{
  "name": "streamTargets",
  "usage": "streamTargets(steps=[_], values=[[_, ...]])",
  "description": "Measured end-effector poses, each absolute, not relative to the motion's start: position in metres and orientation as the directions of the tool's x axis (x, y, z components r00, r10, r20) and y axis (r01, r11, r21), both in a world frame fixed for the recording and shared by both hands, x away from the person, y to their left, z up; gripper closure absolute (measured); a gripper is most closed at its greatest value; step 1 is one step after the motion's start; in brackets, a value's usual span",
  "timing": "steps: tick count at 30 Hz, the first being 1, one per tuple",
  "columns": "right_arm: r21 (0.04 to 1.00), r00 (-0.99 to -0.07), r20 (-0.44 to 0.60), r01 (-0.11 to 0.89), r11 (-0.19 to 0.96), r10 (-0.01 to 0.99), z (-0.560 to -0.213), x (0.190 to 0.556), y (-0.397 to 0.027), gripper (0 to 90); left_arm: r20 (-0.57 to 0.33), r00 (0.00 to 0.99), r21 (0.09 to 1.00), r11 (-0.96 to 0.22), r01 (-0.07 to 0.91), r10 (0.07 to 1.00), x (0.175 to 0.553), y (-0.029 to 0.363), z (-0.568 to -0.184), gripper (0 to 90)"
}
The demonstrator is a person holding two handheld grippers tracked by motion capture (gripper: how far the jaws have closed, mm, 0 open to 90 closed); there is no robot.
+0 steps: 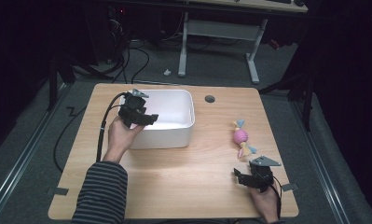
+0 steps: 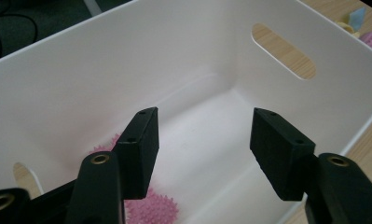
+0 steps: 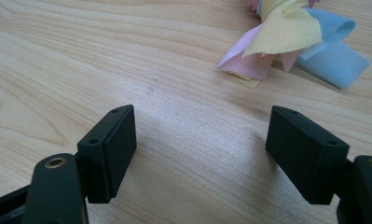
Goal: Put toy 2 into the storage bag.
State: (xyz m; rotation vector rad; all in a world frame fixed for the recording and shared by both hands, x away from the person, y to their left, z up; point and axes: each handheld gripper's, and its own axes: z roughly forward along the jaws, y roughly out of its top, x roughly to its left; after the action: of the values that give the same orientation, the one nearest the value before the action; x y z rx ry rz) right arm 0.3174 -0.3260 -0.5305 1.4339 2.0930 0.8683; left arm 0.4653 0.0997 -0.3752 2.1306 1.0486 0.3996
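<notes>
1. Over the white bin, at its left end, I hold my left tool; its jaws stand apart with nothing between them.
2. Inside the bin, on the floor under that tool, lies a pink spiky ball (partly hidden behind my left jaw in the left gripper view).
3. On the surface, right of the bin and well apart from it, lies a second pink toy with yellow, blue and pink cloth tails.
4. Near the front right corner, my right tool rests low, just short of that toy; its jaws are spread wide over bare wood, touching nothing.
</notes>
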Motion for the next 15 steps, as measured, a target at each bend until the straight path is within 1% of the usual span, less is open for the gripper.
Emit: streamTargets(steps=[15], values=[[0.717, -0.354, -0.018, 0.647, 0.259, 0.935, -0.531, 0.317, -0.326, 24.5, -0.027, 0.63, 0.779, -0.379, 0.5, 0.776, 0.438, 0.111, -0.359, 40.2]])
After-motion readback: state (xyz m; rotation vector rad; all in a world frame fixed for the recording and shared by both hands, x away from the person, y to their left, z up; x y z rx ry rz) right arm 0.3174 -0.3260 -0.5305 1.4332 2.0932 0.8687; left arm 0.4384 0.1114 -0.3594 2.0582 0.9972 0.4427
